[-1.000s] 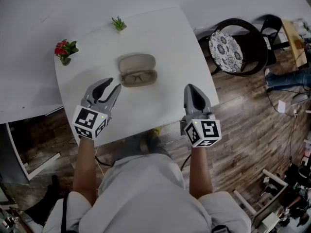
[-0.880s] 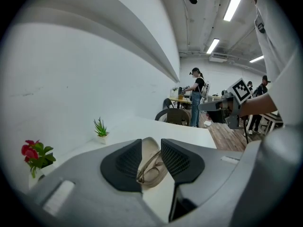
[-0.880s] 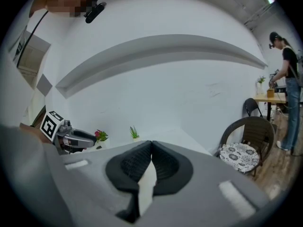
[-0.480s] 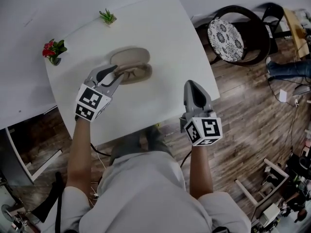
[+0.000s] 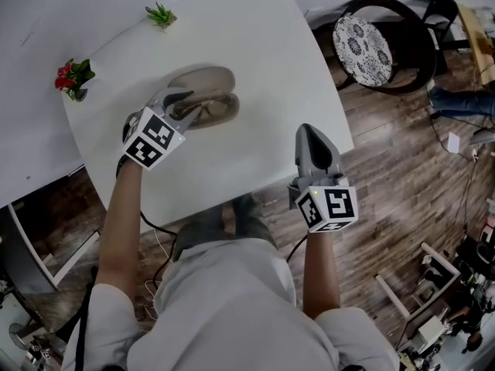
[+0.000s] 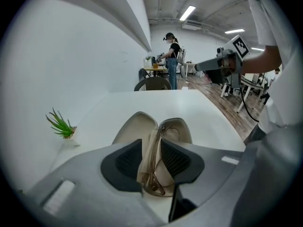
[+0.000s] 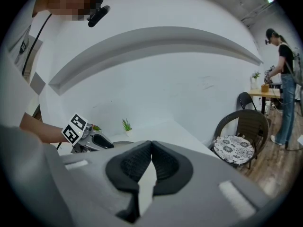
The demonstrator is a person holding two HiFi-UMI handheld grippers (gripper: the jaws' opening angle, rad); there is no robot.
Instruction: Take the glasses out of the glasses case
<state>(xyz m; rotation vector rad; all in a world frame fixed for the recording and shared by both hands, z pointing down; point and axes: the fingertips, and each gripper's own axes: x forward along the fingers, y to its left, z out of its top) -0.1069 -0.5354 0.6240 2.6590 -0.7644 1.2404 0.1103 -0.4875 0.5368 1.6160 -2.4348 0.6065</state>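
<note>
Only its own view shows the left gripper pinching the folded glasses inside the open glasses case; the right gripper has its jaws pressed together, empty

Surface: white, squarish top with rounded corners, plain and matte.
Glasses case: beige, lying open left of the surface's middle, both halves flat on it, the lid half toward the far edge.
Red-flowered plant: small, upright at the left corner, well apart from the case.
Green plant: small, spiky, in a pale pot near the far edge, apart from the case.
</note>
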